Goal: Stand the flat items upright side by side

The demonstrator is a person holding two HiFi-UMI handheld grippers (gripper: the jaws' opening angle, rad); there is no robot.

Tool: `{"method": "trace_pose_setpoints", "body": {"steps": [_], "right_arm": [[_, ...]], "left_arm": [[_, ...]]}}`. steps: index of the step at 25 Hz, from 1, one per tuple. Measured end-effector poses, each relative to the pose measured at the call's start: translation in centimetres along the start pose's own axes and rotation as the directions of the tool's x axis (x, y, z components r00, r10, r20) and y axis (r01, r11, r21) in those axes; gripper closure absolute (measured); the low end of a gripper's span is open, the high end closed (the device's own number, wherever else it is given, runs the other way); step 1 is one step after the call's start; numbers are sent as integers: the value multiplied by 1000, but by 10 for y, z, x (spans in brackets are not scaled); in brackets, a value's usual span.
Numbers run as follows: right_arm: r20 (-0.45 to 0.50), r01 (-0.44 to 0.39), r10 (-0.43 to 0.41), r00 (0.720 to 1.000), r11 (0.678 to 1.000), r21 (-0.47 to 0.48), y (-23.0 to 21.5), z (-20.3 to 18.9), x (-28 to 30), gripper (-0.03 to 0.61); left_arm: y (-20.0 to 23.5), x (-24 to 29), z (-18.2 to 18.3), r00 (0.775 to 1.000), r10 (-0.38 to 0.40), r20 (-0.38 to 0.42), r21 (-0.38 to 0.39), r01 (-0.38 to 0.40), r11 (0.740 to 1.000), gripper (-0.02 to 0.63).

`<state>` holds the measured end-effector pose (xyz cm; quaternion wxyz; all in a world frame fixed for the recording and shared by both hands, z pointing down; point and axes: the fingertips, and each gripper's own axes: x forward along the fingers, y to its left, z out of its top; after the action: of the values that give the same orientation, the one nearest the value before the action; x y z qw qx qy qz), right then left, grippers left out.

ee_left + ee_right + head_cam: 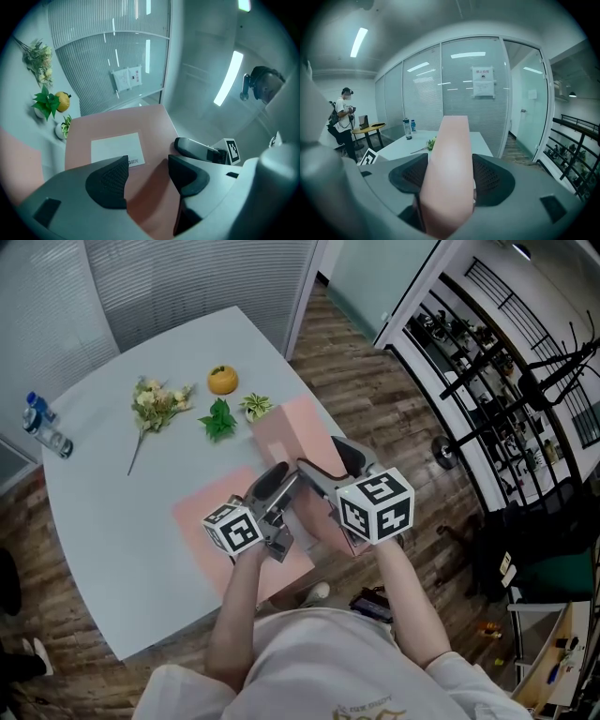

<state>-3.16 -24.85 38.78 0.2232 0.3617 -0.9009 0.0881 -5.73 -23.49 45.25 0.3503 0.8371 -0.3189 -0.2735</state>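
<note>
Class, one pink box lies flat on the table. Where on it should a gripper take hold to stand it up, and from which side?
Grip the flat pink box by a thin edge, jaws across its thickness, coming in low from the person's side. Its broad face rests on the table and looks too wide for the jaws.

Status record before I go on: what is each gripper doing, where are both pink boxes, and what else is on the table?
right gripper: shut on the edge of the pink box, holding it raised on edge
left gripper: open, facing that box's labelled face, not gripping
second pink box: lying flat on the table
other items: flower sprig, orange fruit, leaf sprig, small potted plant, water bottles
task state: boxes not yet upright side by side
</note>
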Motion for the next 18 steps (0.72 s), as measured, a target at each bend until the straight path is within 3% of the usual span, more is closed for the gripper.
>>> {"method": "trace_pose_setpoints", "body": {"steps": [11, 18], "right_arm": [[76, 25, -23, 997, 999, -28, 0, 4, -7, 270], [195, 43, -33, 980, 998, -47, 2, 7, -16, 270]], "left_arm": [[0, 1, 3, 1000, 2, 16, 8, -2, 1000, 359], [-2, 2, 9, 999, 0, 45, 23, -1, 1000, 359]]}}
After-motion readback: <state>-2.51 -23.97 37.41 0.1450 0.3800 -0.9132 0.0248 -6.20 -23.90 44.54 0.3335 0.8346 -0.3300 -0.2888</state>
